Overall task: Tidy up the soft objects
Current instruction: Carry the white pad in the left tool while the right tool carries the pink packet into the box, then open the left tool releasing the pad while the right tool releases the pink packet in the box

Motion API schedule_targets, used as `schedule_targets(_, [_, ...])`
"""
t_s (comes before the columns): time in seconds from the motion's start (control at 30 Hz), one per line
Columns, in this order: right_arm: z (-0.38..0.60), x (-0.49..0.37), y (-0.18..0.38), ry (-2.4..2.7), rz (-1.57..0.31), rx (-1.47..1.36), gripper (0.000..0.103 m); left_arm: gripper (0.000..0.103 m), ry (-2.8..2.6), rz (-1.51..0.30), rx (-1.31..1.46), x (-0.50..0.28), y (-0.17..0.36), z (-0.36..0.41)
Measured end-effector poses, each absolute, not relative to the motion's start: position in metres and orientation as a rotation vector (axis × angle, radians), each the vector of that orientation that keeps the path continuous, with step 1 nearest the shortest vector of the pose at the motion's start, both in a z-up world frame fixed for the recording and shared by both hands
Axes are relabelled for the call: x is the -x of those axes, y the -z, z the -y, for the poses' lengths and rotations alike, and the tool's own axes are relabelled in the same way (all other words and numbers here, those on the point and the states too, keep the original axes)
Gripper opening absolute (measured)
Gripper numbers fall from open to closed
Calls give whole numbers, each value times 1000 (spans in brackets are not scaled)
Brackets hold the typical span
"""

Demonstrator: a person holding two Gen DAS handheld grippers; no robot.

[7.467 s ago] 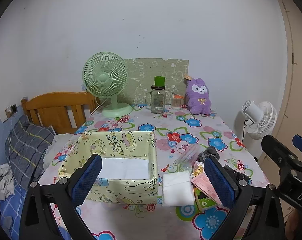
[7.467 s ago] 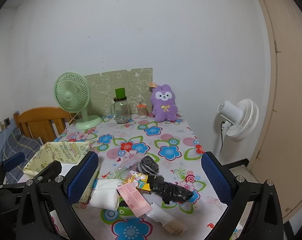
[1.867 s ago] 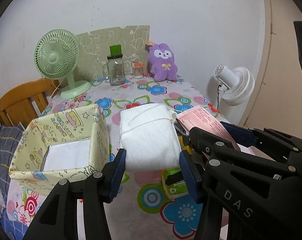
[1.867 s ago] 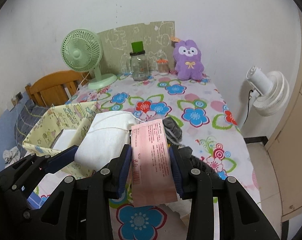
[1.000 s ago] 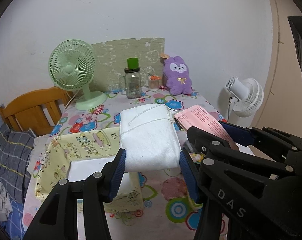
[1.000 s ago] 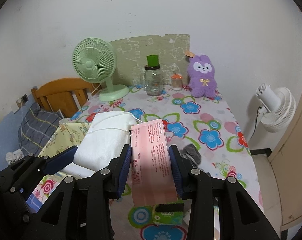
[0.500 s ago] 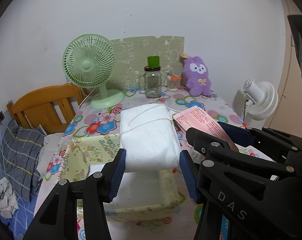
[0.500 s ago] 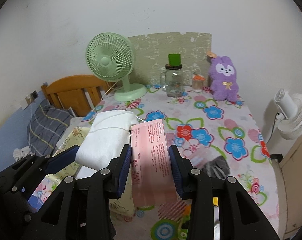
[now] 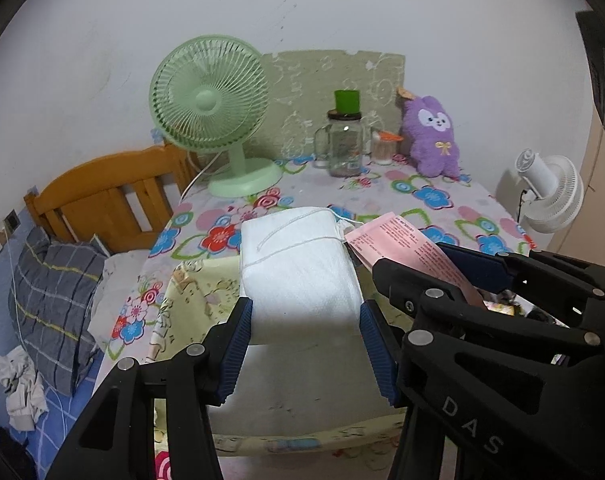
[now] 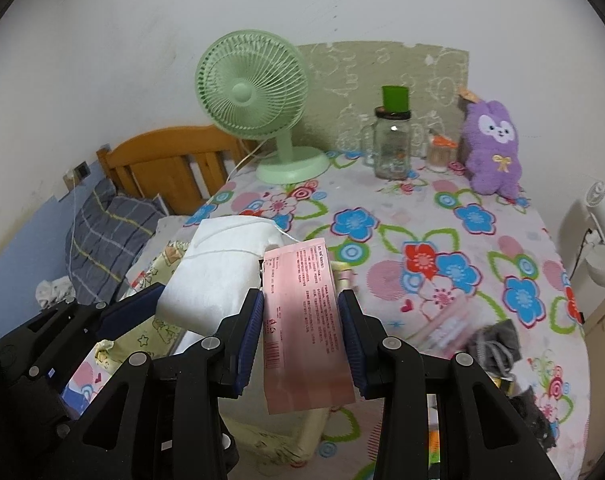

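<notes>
Over the yellow box (image 9: 190, 300), side by side and tilted down, left gripper (image 9: 306, 354) clamps a white bundle (image 9: 298, 276), right gripper (image 10: 300, 336) a pink packet (image 10: 302, 320).

- The yellow fabric box (image 9: 190, 300) lies open-topped just below the left hand-held gripper (image 9: 306, 344); only a flat white layer (image 9: 302, 384) lies inside.
- The white pad (image 9: 298, 272) clamped in that gripper fills the space between its pads.
- The right hand-held gripper (image 10: 300, 340), pinching a pink packet (image 10: 302, 320), crowds close on the box's right side, blocking that flank.
- The worktop's (image 10: 382, 216) middle is bare.
- Along the back edge stand a green fan (image 10: 262, 100), a glass jar (image 10: 392, 144) and a purple plush (image 10: 492, 148).
- Dark clutter (image 10: 498, 344) occupies the near right corner.
- A wooden headboard (image 9: 102, 196) borders the left.
</notes>
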State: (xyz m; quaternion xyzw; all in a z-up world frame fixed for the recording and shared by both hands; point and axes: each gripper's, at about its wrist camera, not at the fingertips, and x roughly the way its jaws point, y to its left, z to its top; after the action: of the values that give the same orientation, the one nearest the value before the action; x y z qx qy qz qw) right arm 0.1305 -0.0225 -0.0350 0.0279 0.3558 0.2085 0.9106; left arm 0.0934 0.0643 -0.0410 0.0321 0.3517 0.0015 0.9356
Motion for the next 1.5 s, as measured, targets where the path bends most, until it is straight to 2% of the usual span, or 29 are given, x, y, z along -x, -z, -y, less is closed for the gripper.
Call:
schedule_targets(0.53, [-21, -151, 60, -461, -796, 8, 42, 57, 25, -841, -19, -115, 74, -96])
schedule_targets(0.83, [-34, -162, 77, -476, -854, 27, 40, 61, 11, -874, -18, -116, 85, -104])
schedule_targets(0.97, [-36, -161, 78, -476, -856, 43, 40, 79, 17, -849, -21, -113, 82, -100])
schedule_targets(1.03, [-37, -160, 78, -474, -859, 58, 44, 85, 11, -836, -16, -112, 79, -100])
schedule_targets(1.1, [-35, -159, 77, -470, -858, 61, 61, 87, 14, -835, -22, -112, 78, -98])
schedule_targets(1.13, [-34, -158, 75, -466, -850, 63, 73, 87, 12, -833, -25, -111, 78, -96])
schedule_targets(1.17, [-31, -155, 72, -463, -830, 67, 77, 88, 7, -826, -28, -109, 76, -95])
schedule_targets(1.27, [-26, -148, 65, -447, -792, 79, 81, 92, -1, -811, -38, -106, 72, -92])
schedule_targets(1.5, [-11, -136, 50, -426, -742, 74, 85, 93, -2, -773, -52, -97, 60, -79])
